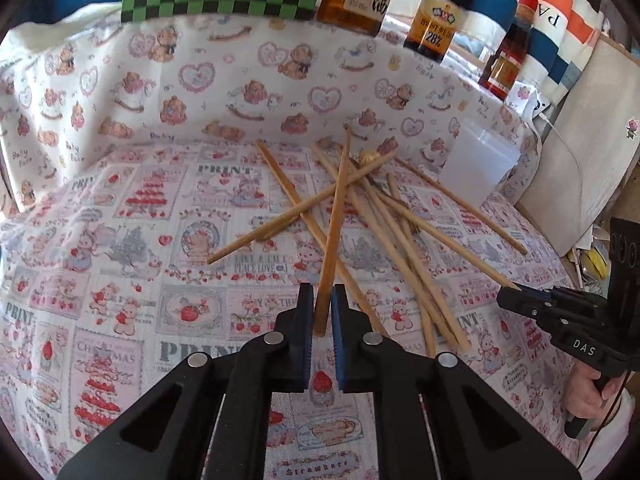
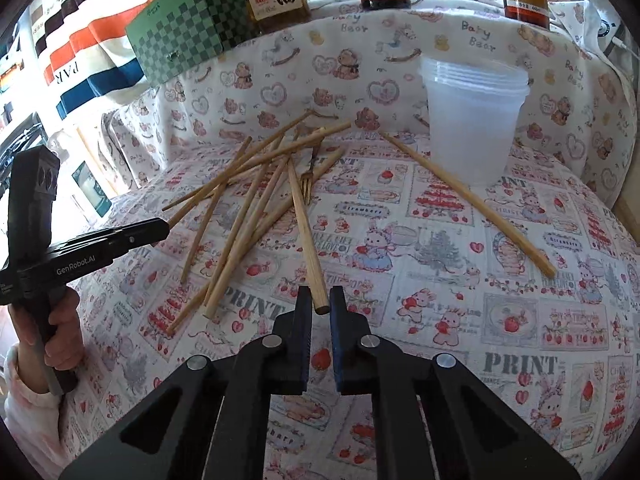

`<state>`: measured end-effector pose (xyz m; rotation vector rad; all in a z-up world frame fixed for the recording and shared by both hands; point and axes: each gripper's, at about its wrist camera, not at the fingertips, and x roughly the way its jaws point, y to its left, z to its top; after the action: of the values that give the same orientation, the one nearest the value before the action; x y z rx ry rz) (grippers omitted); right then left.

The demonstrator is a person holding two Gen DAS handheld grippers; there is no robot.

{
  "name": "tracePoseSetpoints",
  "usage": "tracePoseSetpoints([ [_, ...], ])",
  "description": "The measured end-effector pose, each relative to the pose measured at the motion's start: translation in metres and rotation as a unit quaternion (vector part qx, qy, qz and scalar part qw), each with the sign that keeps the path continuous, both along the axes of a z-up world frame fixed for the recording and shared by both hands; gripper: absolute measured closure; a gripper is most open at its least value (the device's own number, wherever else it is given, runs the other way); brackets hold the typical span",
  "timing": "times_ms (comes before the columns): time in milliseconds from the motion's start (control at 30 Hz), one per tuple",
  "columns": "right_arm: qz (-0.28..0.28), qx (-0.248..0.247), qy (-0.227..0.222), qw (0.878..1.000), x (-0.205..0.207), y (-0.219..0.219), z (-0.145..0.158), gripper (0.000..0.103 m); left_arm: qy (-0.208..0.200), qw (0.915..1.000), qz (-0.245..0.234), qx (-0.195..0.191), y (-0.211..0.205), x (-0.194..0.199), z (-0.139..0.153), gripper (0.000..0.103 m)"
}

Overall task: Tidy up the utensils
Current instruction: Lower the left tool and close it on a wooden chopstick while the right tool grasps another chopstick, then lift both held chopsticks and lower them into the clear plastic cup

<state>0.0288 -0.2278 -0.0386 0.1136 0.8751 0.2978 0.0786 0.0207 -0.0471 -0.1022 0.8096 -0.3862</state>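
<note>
The person is gathering loose chopsticks, one in each tool, so the pick-up step is under way and nothing has gone into a container yet. In the left wrist view the left gripper (image 1: pixel 321 312), bottom centre, is pinching the near end of a slim tan wooden chopstick (image 1: pixel 335 216), its blue pads closed against the stick, which is slanting up over the scattered pile of bamboo chopsticks (image 1: pixel 384 208) in mid-frame. In the right wrist view the right gripper (image 2: pixel 320 306) is likewise nipping the butt end of another pale wooden chopstick (image 2: pixel 303 220), whose far tip is lying among the heap beside a small metal fork (image 2: pixel 307 184).

The stack of translucent plastic cups (image 2: pixel 472 120) is standing upright at the upper right of that view, well apart from both grippers. I judge the next move calls for lifting each stick clear of the crossed pile without dragging its neighbours, then carrying it tip-down to the cup.

The strawberry-print cloth (image 2: pixel 500 320) is offering open room at lower right, with one stray chopstick (image 2: pixel 468 200) lying across the path to the cups. The glass sauce bottles (image 1: pixel 436 20) are lining the raised back ledge.
</note>
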Motion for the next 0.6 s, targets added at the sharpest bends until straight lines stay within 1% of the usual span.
tracePoseSetpoints([
  [67,-0.003,0.005,-0.033,0.999,-0.008,-0.003,0.008,0.094,-0.052,0.9986,0.006,-0.004,0.003,-0.013,0.015,0.096],
  [100,-0.005,0.004,-0.057,0.998,-0.013,-0.003,0.015,0.094,-0.077,0.9970,0.011,-0.008,0.005,-0.019,0.022,0.096],
  [200,-0.017,0.001,-0.128,0.992,-0.030,-0.004,0.033,0.094,-0.167,0.9848,0.046,-0.017,0.015,-0.043,0.045,0.097],
  [300,-0.037,0.006,-0.182,0.983,-0.044,-0.010,0.049,0.094,-0.219,0.9719,0.073,-0.044,0.030,-0.059,0.060,0.097],
  [367,-0.053,0.012,-0.206,0.977,-0.051,-0.016,0.058,0.094,-0.243,0.9638,0.092,-0.061,0.042,-0.066,0.068,0.097],
  [433,-0.069,0.024,-0.220,0.973,-0.055,-0.023,0.064,0.094,-0.252,0.9587,0.106,-0.078,0.053,-0.070,0.073,0.097],
  [533,-0.084,0.039,-0.232,0.968,-0.060,-0.033,0.073,0.094,-0.262,0.9527,0.119,-0.099,0.064,-0.075,0.081,0.097],
  [600,-0.095,0.044,-0.235,0.966,-0.061,-0.039,0.076,0.094,-0.266,0.9509,0.117,-0.107,0.069,-0.077,0.084,0.097],
])
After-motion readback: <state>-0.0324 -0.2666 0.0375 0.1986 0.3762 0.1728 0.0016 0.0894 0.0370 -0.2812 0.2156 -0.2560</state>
